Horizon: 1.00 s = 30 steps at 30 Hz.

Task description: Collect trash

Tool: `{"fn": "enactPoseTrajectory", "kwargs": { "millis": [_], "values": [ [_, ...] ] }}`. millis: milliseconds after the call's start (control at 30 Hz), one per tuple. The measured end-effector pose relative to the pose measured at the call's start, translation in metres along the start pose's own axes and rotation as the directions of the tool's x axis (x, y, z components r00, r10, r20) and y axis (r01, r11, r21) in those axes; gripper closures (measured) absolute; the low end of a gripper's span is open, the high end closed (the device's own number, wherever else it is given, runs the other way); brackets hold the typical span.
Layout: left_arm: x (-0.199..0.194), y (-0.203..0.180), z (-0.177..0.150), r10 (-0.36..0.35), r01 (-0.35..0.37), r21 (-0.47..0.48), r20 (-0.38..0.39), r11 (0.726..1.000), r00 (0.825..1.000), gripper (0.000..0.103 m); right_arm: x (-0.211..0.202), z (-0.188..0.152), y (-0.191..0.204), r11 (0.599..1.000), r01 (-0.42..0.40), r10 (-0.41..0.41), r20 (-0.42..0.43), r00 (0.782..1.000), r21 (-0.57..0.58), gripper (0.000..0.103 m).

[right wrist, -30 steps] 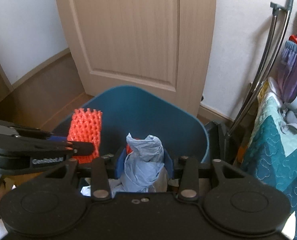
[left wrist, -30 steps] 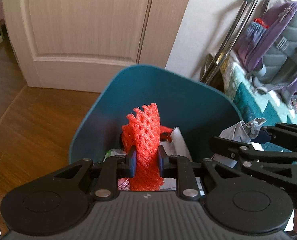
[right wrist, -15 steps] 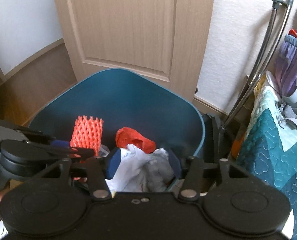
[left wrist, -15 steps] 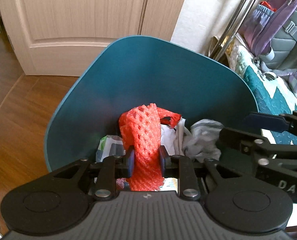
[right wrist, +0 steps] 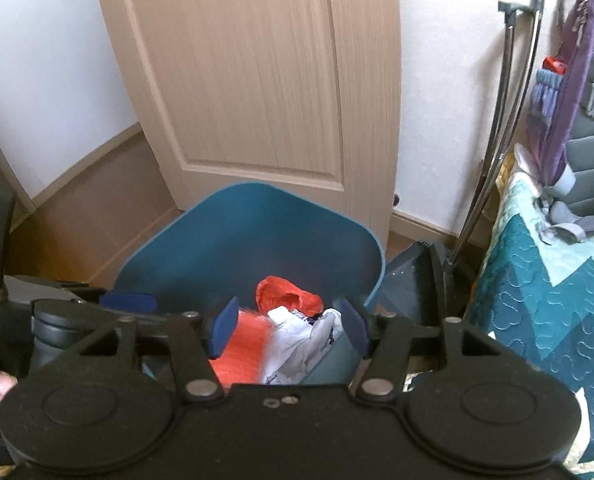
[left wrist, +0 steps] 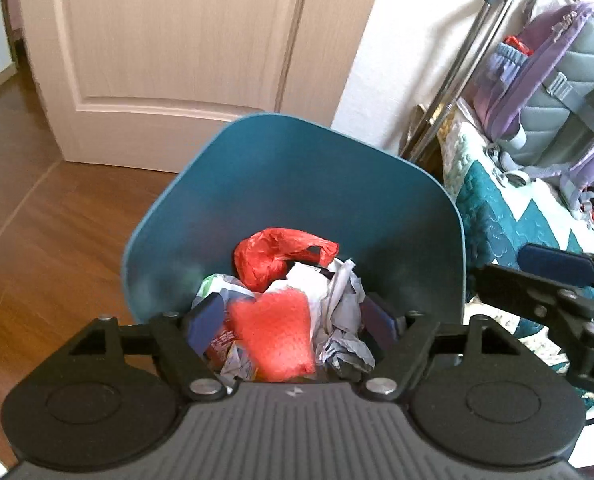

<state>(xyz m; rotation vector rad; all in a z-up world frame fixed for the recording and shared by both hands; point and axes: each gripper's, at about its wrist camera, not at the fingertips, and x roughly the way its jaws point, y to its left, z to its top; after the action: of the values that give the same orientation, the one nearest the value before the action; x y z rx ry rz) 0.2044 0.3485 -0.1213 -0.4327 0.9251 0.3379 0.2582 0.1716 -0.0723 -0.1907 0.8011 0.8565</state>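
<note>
Orange foam net [left wrist: 275, 332], blurred, lies free between the opening left gripper [left wrist: 293, 320] over the teal bin [left wrist: 377, 200]; right gripper [right wrist: 289, 326] also opening, its jaws holding nothing.

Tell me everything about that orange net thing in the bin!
The orange net looks like soft foam mesh, the sleeve kind that wraps fruit. It shows blurred, so its holes are hard to see. It sits in the blue bin, over crumpled paper and wrappers, below a red plastic bag. The left claw is opening around it, pads apart.
</note>
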Motion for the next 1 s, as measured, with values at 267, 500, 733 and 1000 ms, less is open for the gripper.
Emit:
{"fn": "enactPoseTrajectory", "kwargs": {
  "millis": [267, 500, 733, 1000],
  "values": [
    [-0.064, -0.007, -0.006, -0.010, 0.010, 0.000, 0.124, 1.000, 0.992, 0.020, -0.056, -0.004, -0.005, 0.999, -0.032, 0.030, 0.069, 0.997, 0.029, 0.045],
    [-0.118, -0.028, -0.015, -0.035, 0.032, 0.021, 0.216, 0.999, 0.976, 0.013, -0.110, -0.011, -0.006, 0.997, -0.066, 0.060, 0.147, 0.987, 0.042, 0.044],
    [-0.168, -0.047, -0.031, -0.061, 0.045, 0.059, 0.303, 0.997, 0.951, 0.003, -0.157, -0.020, -0.003, 0.996, -0.088, 0.081, 0.221, 0.972, 0.026, 0.043],
    [-0.208, -0.069, -0.056, -0.044, 0.010, 0.096, 0.361, 0.995, 0.931, 0.002, -0.198, -0.038, 0.000, 0.996, -0.085, 0.080, 0.266, 0.961, 0.005, 0.042]
  ]
}}
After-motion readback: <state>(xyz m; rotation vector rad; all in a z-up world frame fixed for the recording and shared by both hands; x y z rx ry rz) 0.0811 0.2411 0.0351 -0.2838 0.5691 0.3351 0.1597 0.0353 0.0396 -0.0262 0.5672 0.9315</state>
